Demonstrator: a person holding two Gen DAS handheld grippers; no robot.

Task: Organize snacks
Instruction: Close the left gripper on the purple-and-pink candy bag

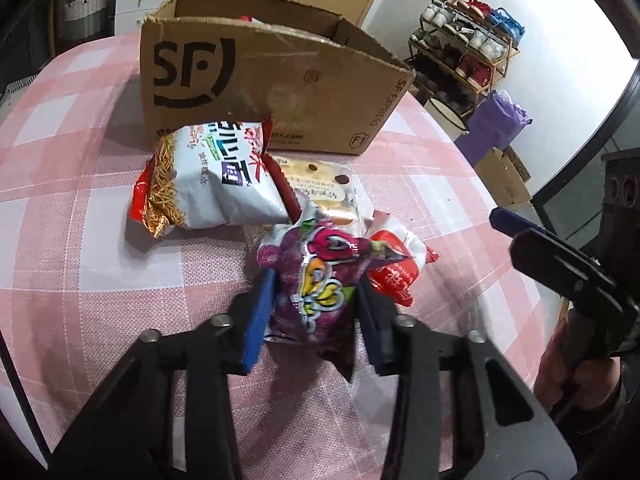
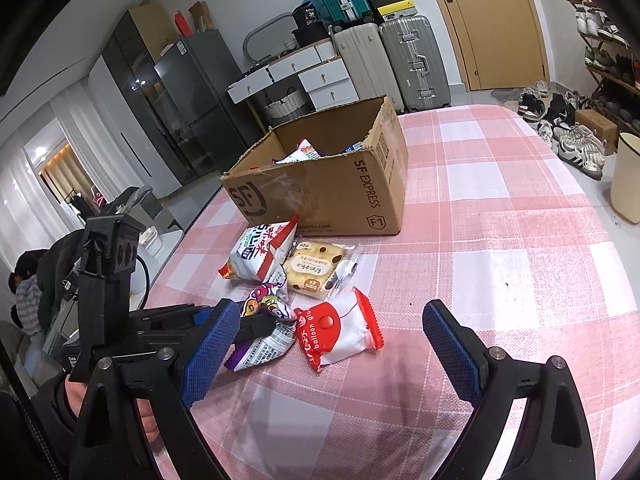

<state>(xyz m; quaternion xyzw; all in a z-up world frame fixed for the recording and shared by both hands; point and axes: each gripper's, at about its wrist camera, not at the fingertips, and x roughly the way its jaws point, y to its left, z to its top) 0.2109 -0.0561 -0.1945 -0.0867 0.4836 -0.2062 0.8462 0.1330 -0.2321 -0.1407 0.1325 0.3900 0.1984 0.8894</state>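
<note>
— Purple snack bag [image 1: 316, 280] sits on the checked tablecloth [image 1: 100, 240], pinched between the left gripper [image 1: 316, 308] jaws, touching the red-and-white packet [image 2: 340, 330]

— Lift straight, then over the cardboard box [image 1: 272, 80] wall; right gripper [image 2: 332, 344] hangs spread, holding nothing

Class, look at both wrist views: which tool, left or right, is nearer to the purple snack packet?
Left. The left tool has its fingers closed on either side of the purple snack packet. The right tool hangs open off to the side, holding nothing.
</note>
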